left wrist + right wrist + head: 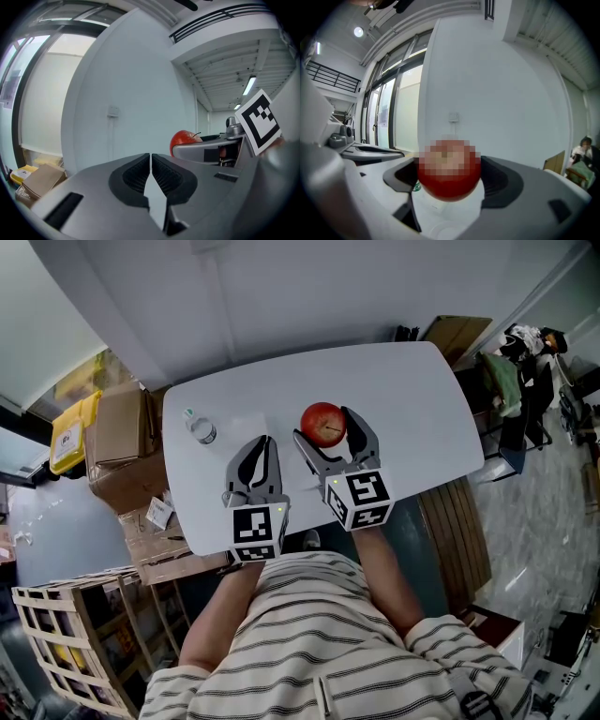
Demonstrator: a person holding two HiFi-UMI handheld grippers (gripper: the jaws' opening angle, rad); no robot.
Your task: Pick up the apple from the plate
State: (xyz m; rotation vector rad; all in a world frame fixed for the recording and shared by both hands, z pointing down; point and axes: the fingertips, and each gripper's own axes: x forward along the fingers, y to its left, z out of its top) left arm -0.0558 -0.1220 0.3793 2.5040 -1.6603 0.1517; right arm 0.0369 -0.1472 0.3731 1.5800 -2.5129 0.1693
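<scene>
Right gripper point(324, 425) clamps apple point(322, 420) over the desk point(403, 399).
Left gripper point(262, 442), jaws pressed together on nothing, hangs just beside it; both forearms point(382, 566) reach forward.

Your left gripper point(150, 157): shell reads as smooth matt grey plastic; pads point(133, 174) blk, finely ribbed, rubber-like. Your right gripper point(450, 178): same matt grey shell, same dark pads. Marker cubes point(255, 526): flat matt blk/wht print, no glare. Apple point(322, 424): red skin, smooth w/ slight sheen. Table point(412, 399): white top, smooth, low gloss. Bottle point(201, 430): clear plastic by the look. Boxes point(120, 423): brown cardboard, dull. Crate point(75, 580): pale bare wood slats, appear unfinished. Your shirt point(319, 634): striped knit cloth, matt. Floor point(553, 512): pale stone-look surf., polished, some reflection.
</scene>
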